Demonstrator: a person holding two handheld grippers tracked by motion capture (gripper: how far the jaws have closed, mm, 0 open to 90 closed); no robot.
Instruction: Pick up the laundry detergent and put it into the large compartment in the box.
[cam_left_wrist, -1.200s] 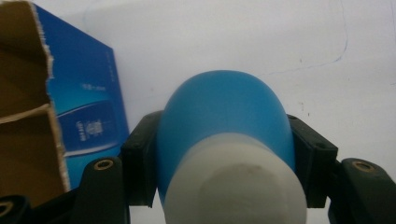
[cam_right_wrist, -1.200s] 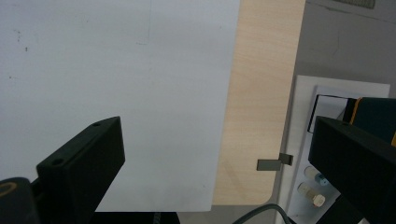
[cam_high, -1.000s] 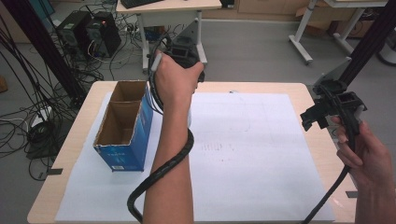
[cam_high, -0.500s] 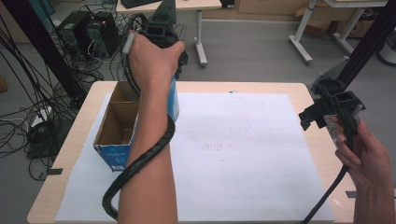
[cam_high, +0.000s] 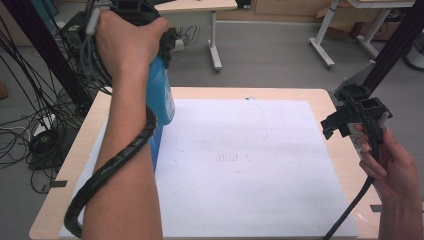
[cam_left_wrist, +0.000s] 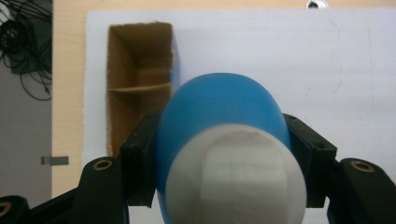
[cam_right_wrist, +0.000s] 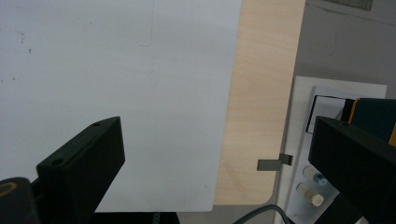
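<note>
Two raised hands (cam_high: 127, 42), blue bottle (cam_left_wrist: 219, 116) clamped.

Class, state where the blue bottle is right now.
The blue bottle is clamped in the left gripper, raised above the cardboard box at the table's left side.

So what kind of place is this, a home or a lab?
Most likely a lab or workshop: a light wooden table covered with white paper, cables bundled on the grey floor, and more desks on metal legs behind.

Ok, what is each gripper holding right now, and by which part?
The left gripper clamps a blue plastic bottle with a white cap across its body just below the cap. The right gripper is open and holds nothing.
</note>
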